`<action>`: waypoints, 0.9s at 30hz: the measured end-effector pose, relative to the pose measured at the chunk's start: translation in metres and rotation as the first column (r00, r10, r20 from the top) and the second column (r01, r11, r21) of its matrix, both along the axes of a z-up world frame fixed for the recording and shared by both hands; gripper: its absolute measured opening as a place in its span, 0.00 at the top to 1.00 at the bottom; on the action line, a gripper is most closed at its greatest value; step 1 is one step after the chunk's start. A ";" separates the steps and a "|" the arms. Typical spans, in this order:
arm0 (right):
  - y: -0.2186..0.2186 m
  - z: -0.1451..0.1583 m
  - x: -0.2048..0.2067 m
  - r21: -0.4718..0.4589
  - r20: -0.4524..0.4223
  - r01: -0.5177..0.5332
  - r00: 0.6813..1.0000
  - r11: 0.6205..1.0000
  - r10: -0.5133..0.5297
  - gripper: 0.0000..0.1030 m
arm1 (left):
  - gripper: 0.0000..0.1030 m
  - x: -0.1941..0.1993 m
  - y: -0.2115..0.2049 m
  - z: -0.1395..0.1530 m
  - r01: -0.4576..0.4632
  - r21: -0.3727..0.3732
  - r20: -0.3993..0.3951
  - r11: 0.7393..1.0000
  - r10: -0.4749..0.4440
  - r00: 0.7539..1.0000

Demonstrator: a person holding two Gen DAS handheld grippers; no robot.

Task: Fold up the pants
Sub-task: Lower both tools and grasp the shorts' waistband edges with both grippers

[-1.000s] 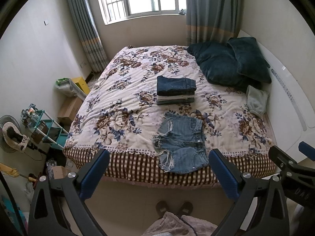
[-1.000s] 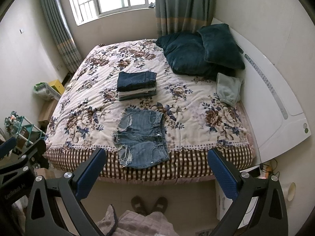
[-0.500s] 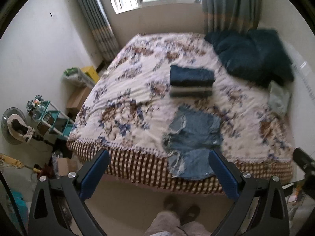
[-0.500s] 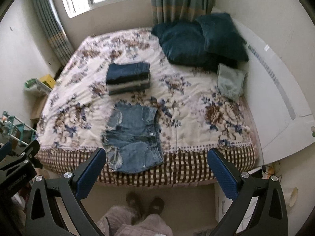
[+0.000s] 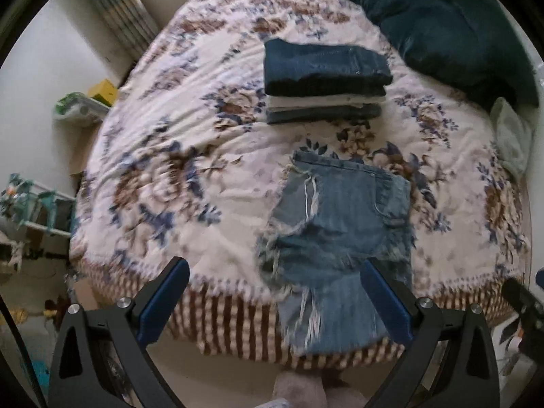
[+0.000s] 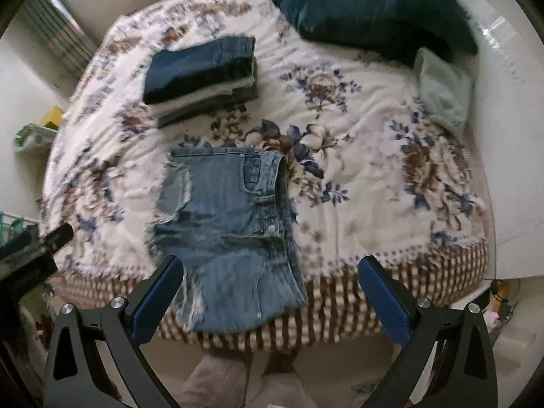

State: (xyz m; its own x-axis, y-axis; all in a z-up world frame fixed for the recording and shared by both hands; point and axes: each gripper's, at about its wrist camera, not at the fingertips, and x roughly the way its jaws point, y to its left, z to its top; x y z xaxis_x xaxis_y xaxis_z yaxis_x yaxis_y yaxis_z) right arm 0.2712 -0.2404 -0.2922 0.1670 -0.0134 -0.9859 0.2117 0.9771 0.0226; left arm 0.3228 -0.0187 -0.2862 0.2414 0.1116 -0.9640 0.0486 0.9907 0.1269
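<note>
Denim shorts spread flat, claws closing in

Denim shorts [image 5: 336, 234] lie flat at the bed's [image 5: 176, 170] near edge, one leg hanging over, handy for folding beside the folded stack [image 5: 323, 81]. Left claw [image 5: 272, 302] and right claw [image 6: 268, 299] gape wide, holding nothing. Both have dropped much nearer than a second ago.

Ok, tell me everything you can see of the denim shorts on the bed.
The denim shorts are light blue with frayed, ripped hems. They lie spread flat and unfolded on the floral bedspread, waistband toward the right with its button showing, one leg hanging over the bed's checked edge. Neither tool touches them.
</note>
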 end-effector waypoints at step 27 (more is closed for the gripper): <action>-0.059 -0.388 0.222 0.247 -0.273 0.084 0.962 0.965 -0.014 0.41 | 0.90 0.212 -0.034 -0.293 0.212 -0.170 -0.180 0.962 -0.242 0.954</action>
